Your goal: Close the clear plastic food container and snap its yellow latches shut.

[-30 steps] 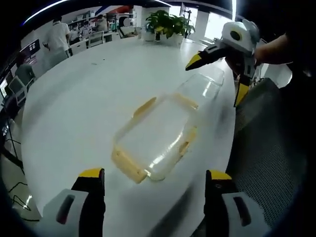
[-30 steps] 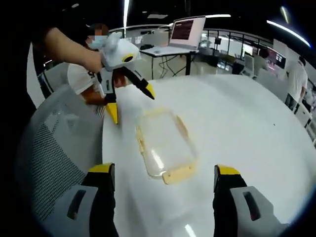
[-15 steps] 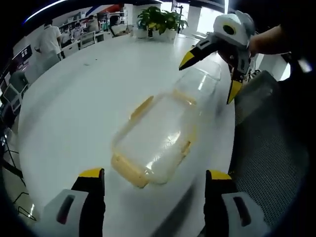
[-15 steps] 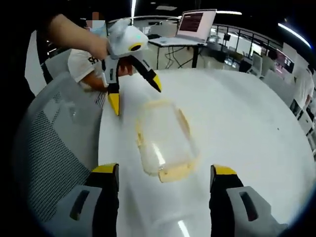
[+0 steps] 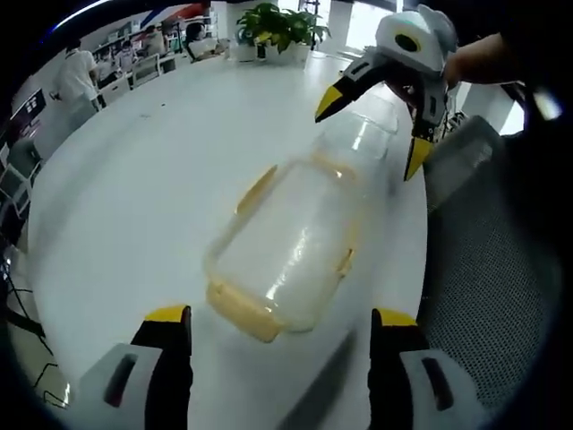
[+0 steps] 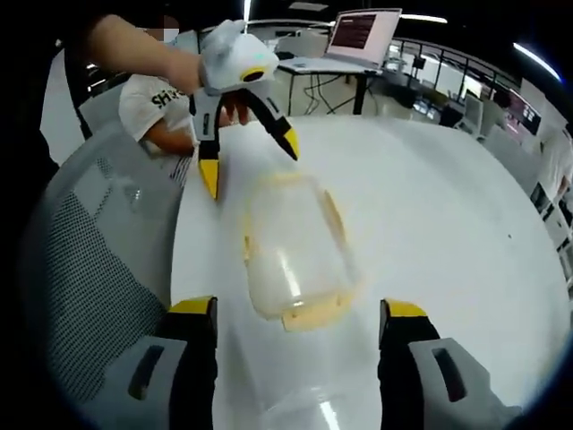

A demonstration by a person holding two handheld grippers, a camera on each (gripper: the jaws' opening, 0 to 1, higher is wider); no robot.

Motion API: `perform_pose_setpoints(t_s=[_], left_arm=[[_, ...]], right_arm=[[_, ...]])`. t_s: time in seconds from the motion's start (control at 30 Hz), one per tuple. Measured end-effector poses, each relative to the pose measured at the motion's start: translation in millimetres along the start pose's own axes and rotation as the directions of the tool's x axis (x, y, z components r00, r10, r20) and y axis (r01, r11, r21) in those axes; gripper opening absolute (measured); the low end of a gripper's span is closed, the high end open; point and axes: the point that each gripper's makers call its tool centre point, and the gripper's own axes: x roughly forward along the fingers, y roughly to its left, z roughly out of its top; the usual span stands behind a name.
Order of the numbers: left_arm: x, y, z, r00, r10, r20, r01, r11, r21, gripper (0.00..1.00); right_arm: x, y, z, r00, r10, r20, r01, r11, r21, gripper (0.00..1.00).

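Clear container (image 5: pixel 286 246) w/ yellow latches (image 5: pixel 242 312) lies on white surface (image 5: pixel 134 179), near its edge by mesh chair (image 5: pixel 492 296). Left gripper (image 6: pixel 249 161) jaws wide, empty, above container's far end; right gripper (image 5: pixel 372 130) likewise, jaws spread, holding nothing.

Both grippers now sit nearer the container (image 5: pixel 291 246) than a second ago: the right gripper (image 5: pixel 372 130) hangs closer over its far end, the left gripper (image 6: pixel 246 161) likewise, jaws spread.
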Motion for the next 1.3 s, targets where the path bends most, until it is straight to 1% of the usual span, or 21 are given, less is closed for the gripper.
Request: perform_pose_setpoints(t_s=[0.23, 0.4, 0.57, 0.7, 0.73, 0.87, 1.03, 1.2, 1.3], left_arm=[[4, 2.2, -0.3, 1.000, -0.022, -0.020, 0.023, 1.000, 0.014, 0.78], [5, 4.7, -1.9, 0.999, -0.037, -0.041, 0.038, 0.999, 0.038, 0.76], [5, 7.8, -7.2, 0.995, -0.055, -0.079, 0.061, 0.996, 0.070, 0.73], [6, 9.3, -11.5, 0.989, -0.079, -0.124, 0.093, 0.990, 0.107, 0.70], [6, 10.4, -12.0, 0.988, -0.078, -0.136, 0.095, 0.988, 0.119, 0.69], [7, 13.9, -10.2, 0.986, -0.079, -0.150, 0.102, 0.983, 0.150, 0.68], [8, 16.9, -7.9, 0.984, -0.078, -0.161, 0.107, 0.977, 0.182, 0.67], [10, 20.8, -9.1, 0.980, -0.067, -0.186, 0.109, 0.968, 0.225, 0.67], [10, 22.8, -10.1, 0.977, -0.065, -0.201, 0.114, 0.964, 0.242, 0.65]], right_arm=[[3, -4, -2.6, 1.000, -0.002, -0.025, 0.002, 1.000, -0.012, 0.70], [7, -7, -4.4, 0.998, -0.002, -0.058, 0.000, 0.999, -0.037, 0.68], [12, -9, -7.8, 0.996, 0.008, -0.089, -0.012, 0.999, -0.044, 0.68], [17, -9, -9.5, 0.993, 0.020, -0.113, -0.026, 0.998, -0.052, 0.67], [18, -9, -9.5, 0.993, 0.024, -0.119, -0.030, 0.998, -0.053, 0.67], [20, -10, -11.0, 0.990, 0.022, -0.139, -0.032, 0.997, -0.073, 0.65], [21, -8, -16.6, 0.983, 0.044, -0.176, -0.059, 0.995, -0.081, 0.60], [24, -7, -17.9, 0.981, 0.050, -0.186, -0.069, 0.993, -0.097, 0.59], [25, -10, -18.0, 0.980, 0.048, -0.195, -0.069, 0.992, -0.103, 0.58]])
